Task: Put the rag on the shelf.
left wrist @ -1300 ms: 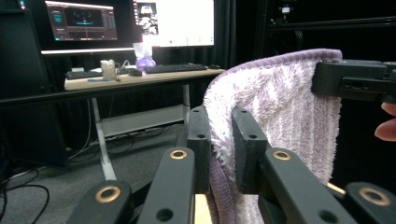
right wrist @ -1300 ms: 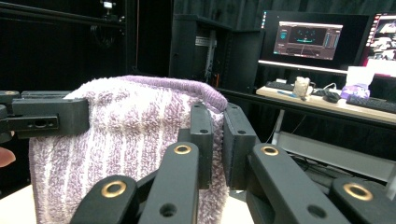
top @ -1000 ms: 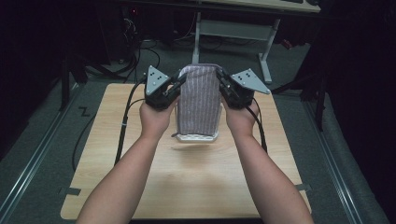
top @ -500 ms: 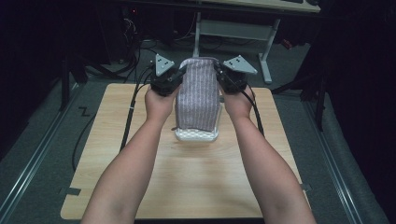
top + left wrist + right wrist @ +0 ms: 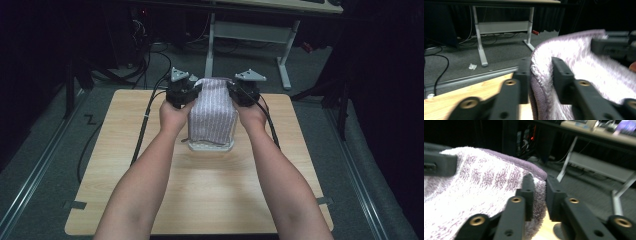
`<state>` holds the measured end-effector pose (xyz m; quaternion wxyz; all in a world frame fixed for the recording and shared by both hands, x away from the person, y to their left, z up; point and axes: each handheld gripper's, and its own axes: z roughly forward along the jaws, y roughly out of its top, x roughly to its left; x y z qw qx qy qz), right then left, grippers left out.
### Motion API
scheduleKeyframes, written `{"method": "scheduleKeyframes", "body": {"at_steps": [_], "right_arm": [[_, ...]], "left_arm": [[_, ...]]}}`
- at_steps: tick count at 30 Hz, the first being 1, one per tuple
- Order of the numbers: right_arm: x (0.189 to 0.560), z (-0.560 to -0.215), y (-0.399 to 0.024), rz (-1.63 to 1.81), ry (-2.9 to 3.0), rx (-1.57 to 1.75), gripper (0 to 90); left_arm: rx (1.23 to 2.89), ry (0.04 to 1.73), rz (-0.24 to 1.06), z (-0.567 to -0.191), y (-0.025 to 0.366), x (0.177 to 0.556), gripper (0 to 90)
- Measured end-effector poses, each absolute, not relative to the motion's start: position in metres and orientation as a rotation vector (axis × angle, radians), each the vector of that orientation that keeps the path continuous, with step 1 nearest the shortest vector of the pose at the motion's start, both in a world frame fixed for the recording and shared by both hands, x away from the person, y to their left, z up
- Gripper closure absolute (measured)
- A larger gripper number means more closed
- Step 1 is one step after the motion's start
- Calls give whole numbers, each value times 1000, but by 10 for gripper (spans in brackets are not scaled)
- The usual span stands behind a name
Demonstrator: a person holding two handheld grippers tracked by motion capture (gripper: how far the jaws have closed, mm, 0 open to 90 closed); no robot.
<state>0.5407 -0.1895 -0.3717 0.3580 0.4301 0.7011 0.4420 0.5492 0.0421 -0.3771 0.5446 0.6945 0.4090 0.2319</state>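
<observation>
A purple-and-white striped towel (image 5: pixel 212 112) hangs stretched between the two tongs over the middle of the tabletop (image 5: pixel 125 165), nearer its far edge. The left tongs (image 5: pixel 192 90) pinch the towel's upper left corner and the right tongs (image 5: pixel 232 90) pinch its upper right corner. In the left gripper view the left tongs (image 5: pixel 541 75) are nearly closed, with the thick hemmed edge of the towel (image 5: pixel 579 67) squeezed between the two black jaws. In the right gripper view the right tongs (image 5: pixel 539 192) are likewise almost closed on the folded edge of the towel (image 5: pixel 481 185).

Compared with a second ago, both hands have moved away from the person toward the far edge of the tabletop, and the top edge of the towel has gone with them. The grey plates on the tongs, then spread wide to either side, now sit closer in. The towel's lower end still reaches down to a pale flat base (image 5: pixel 210 146) on the tabletop, which has not shifted.
</observation>
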Motion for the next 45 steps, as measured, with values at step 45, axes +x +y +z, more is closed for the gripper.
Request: {"method": "scheduleKeyframes", "body": {"at_steps": [45], "right_arm": [[455, -355, -207, 1222, 1790, 1000, 611]], "left_arm": [[1551, 931, 611, -358, 77, 480, 506]]}}
